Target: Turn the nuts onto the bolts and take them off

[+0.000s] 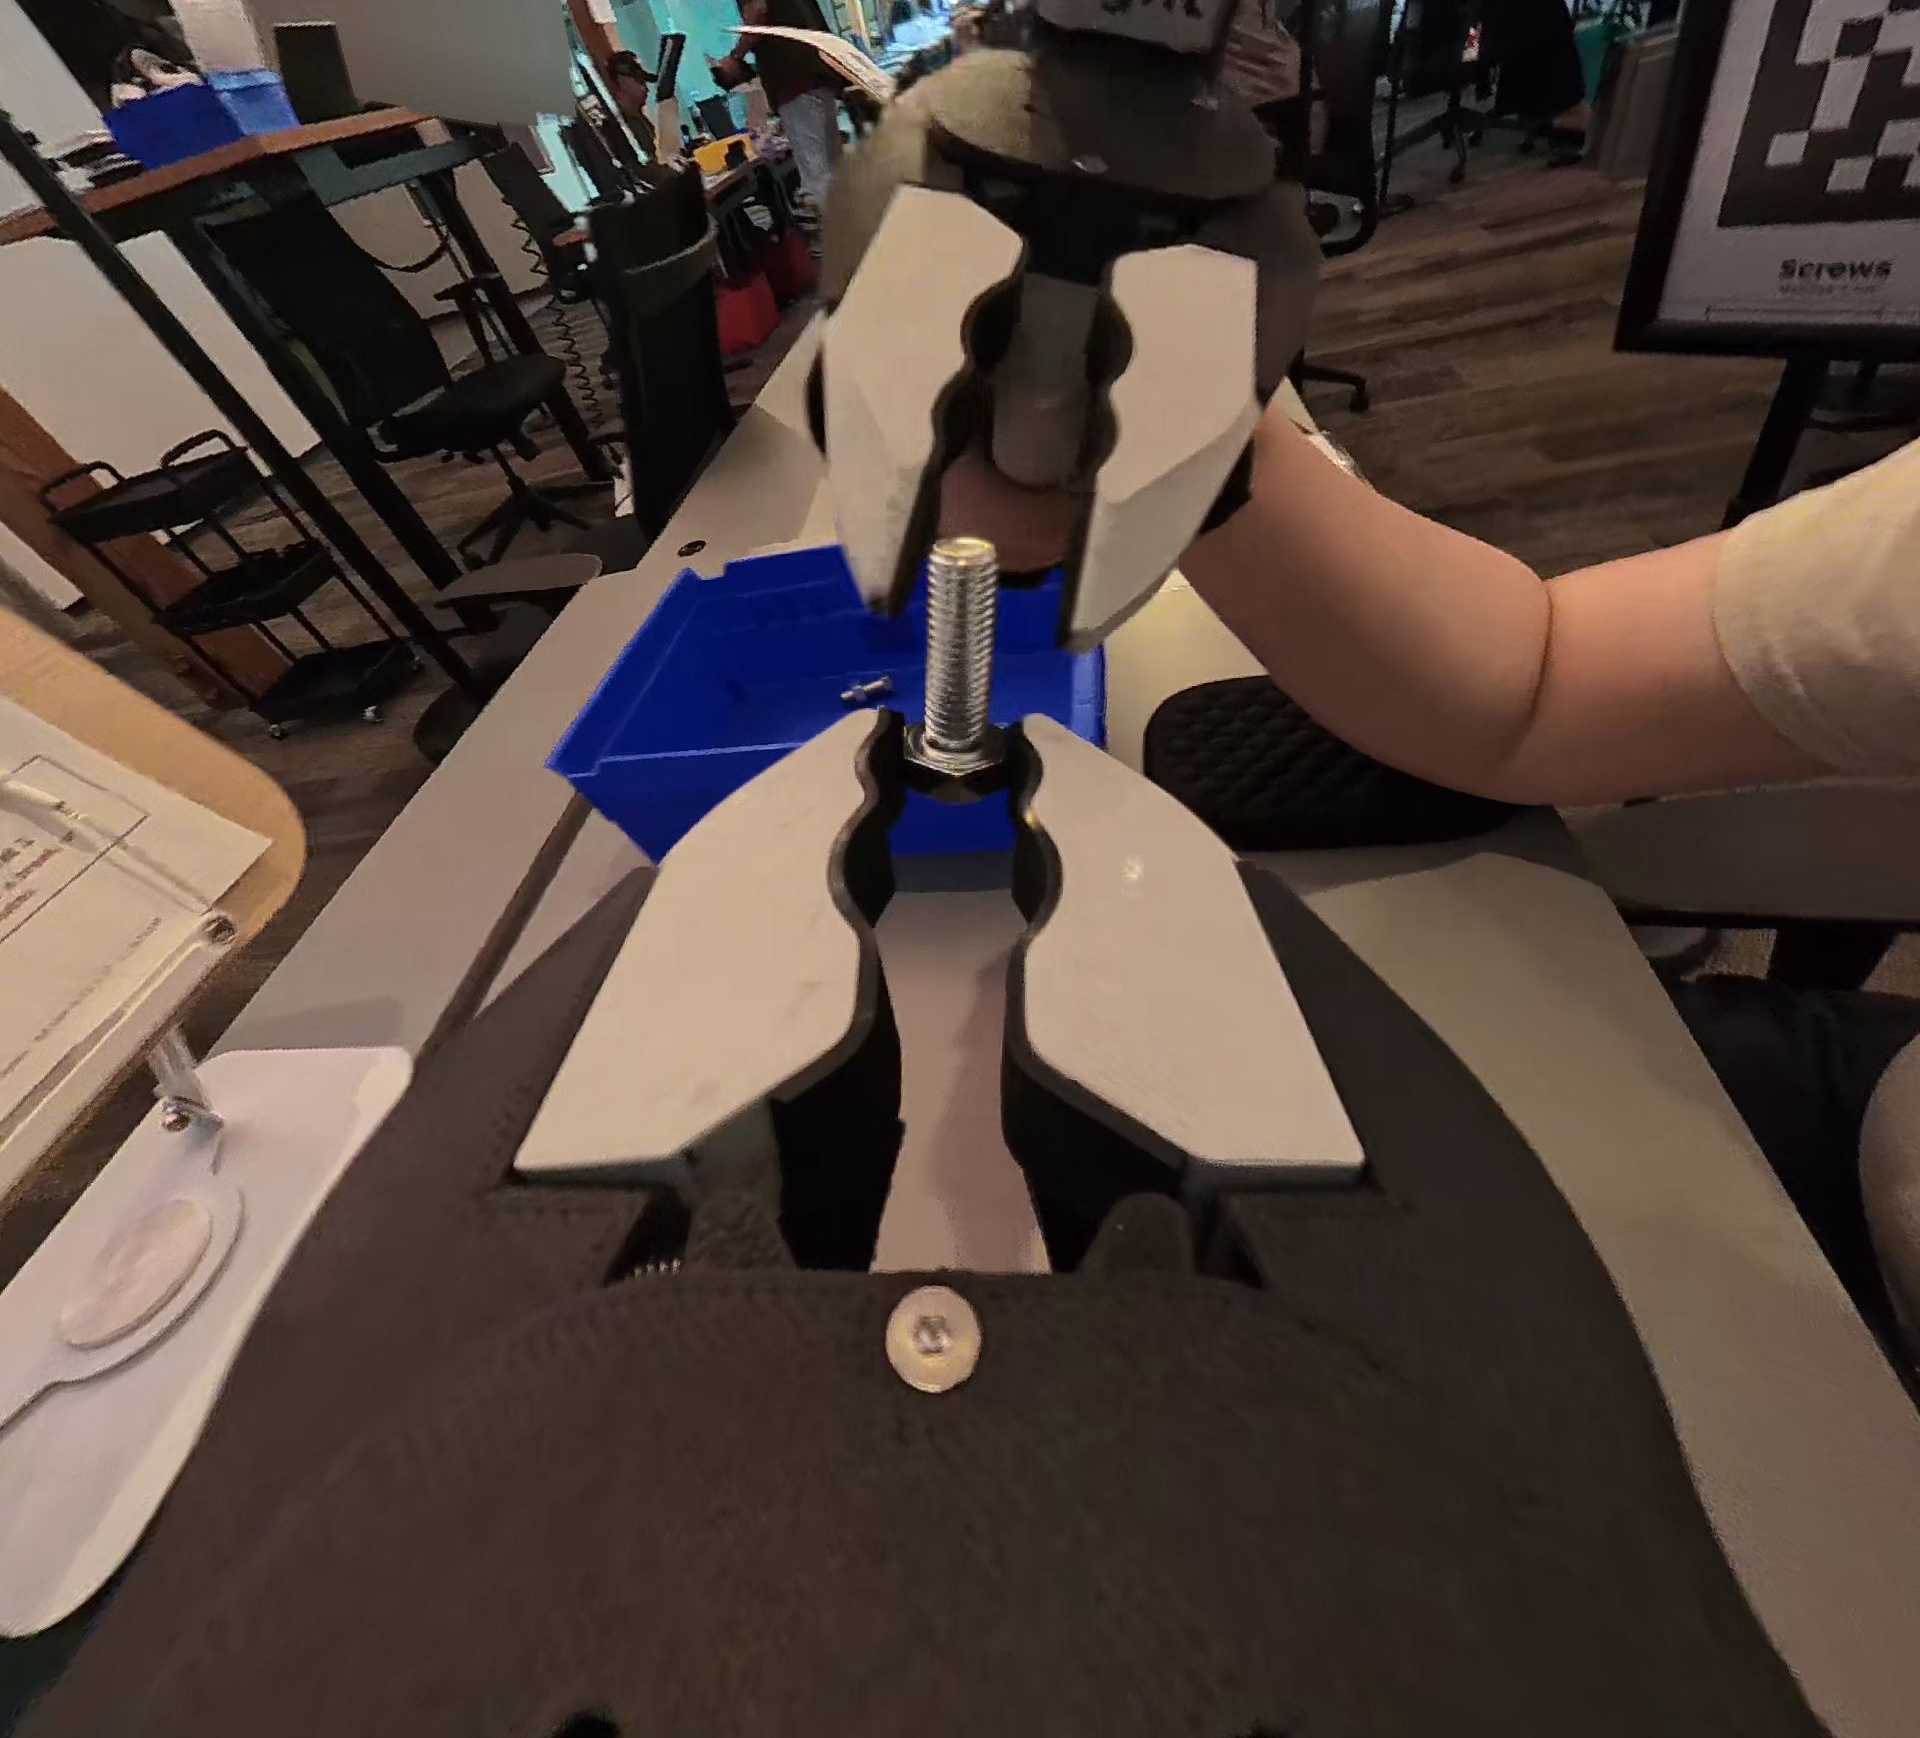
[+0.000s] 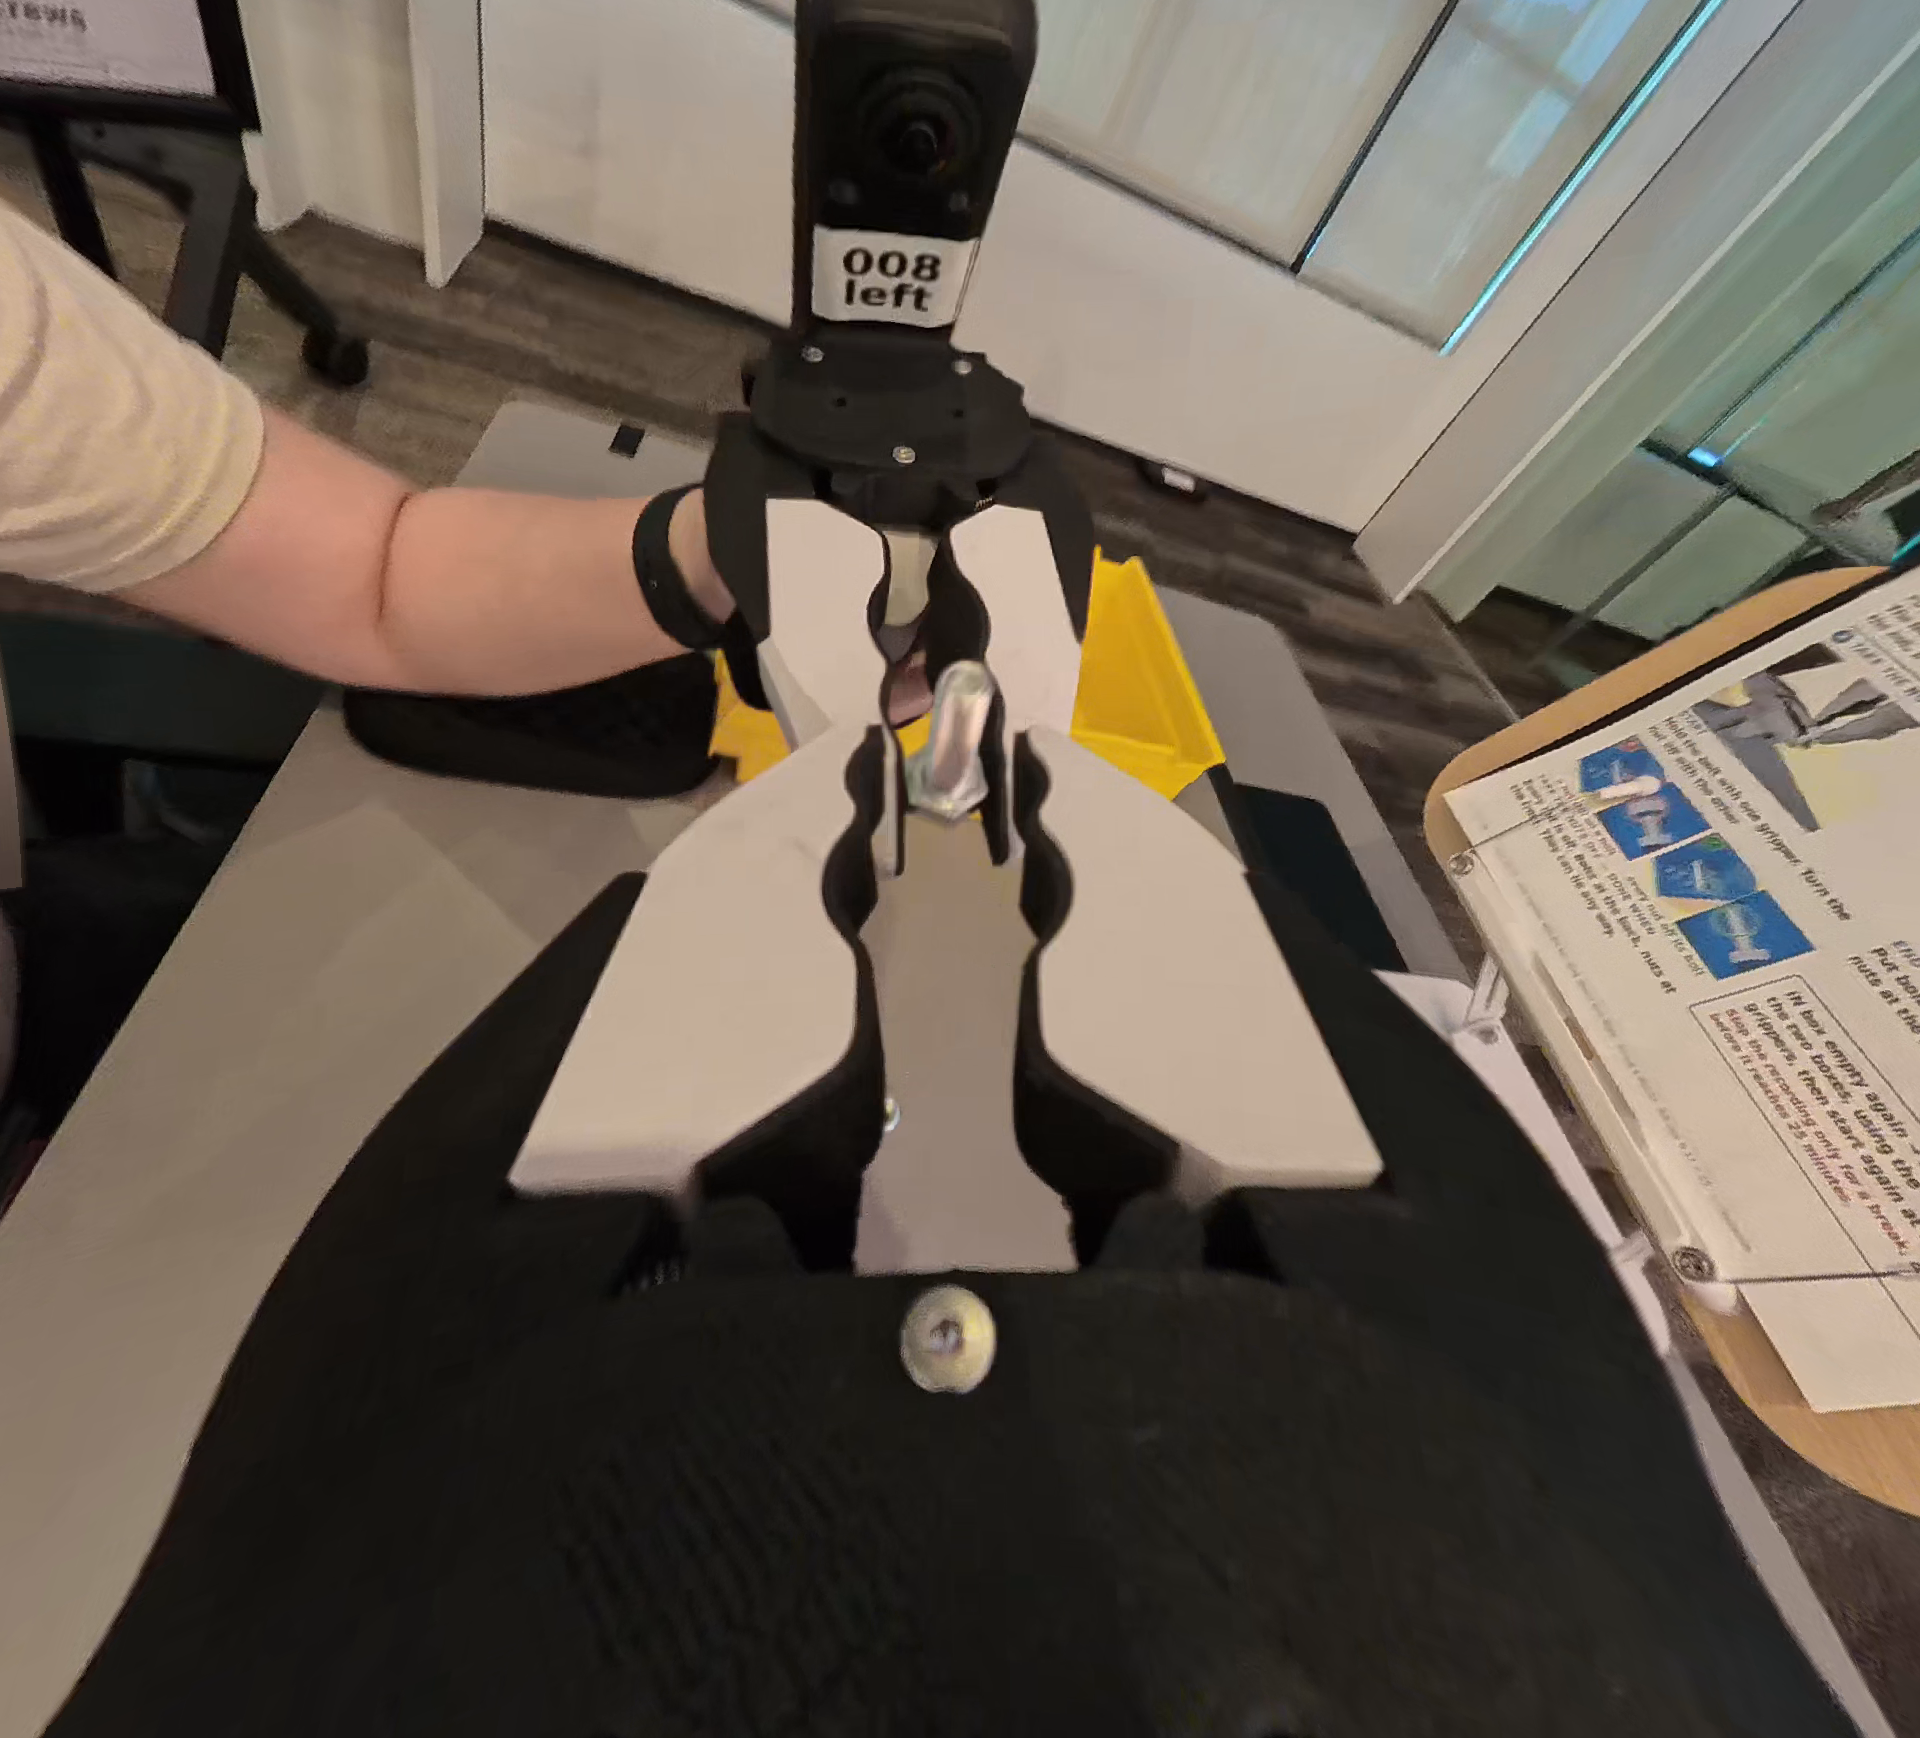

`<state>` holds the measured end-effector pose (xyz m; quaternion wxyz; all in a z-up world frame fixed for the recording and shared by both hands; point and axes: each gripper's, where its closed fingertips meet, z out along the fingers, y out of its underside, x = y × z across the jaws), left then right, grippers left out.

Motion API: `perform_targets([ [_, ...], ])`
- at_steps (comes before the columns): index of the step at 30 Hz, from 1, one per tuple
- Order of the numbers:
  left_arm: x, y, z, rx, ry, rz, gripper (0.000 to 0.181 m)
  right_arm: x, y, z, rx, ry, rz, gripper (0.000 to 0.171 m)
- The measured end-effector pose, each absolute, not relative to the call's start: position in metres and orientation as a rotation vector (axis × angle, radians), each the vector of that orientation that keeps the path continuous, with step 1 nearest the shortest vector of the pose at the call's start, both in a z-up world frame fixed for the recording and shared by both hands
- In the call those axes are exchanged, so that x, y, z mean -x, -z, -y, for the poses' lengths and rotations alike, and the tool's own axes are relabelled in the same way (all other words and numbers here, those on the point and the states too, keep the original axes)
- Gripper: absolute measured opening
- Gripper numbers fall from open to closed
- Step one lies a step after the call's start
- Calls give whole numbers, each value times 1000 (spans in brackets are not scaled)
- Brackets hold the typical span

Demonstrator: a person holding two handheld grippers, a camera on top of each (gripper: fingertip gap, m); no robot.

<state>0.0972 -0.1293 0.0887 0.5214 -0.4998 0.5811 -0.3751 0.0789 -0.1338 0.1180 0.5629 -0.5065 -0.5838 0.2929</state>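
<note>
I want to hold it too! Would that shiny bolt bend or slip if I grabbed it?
The bolt looks like solid metal, so probably stiff and heavy for its size. Its ridged thread should help grip, though the shine suggests some slipperiness. The left gripper clamps its head; laid flat, the round shaft might roll.

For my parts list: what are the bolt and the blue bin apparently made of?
The bolt looks like bright plated steel: silvery, shiny threads with highlights. The blue bin seems moulded plastic: uniform saturated colour, thin walls, soft sheen. Neither material is certain from looks alone.

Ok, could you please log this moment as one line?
left gripper: shut on bolt | right gripper: open, straddling bolt tip | blue bin: behind
</note>
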Motion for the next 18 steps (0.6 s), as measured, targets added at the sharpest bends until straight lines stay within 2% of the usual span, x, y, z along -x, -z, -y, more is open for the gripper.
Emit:
perform_targets([
  [4, -58, -113, 99, 1245, 826, -1241, 19, -86, -86, 117, 1353, -780, 1428, 26],
  [9, 4, -146, 85, 1253, 705, -1113, 19, -71, 56, 91, 1779, -520, 1836, 31],
  [11, 25, -156, 88, 1238, 678, -1087, 18, -68, 94, 84, 1839, -376, 1957, 34],
  [14, 47, -171, 97, 1195, 680, -1054, 18, -60, 120, 80, 1748, -244, 2134, 36],
  [18, 52, -179, 111, 1144, 744, -1069, 18, -54, 134, 68, 1639, -94, 2337, 30],
])
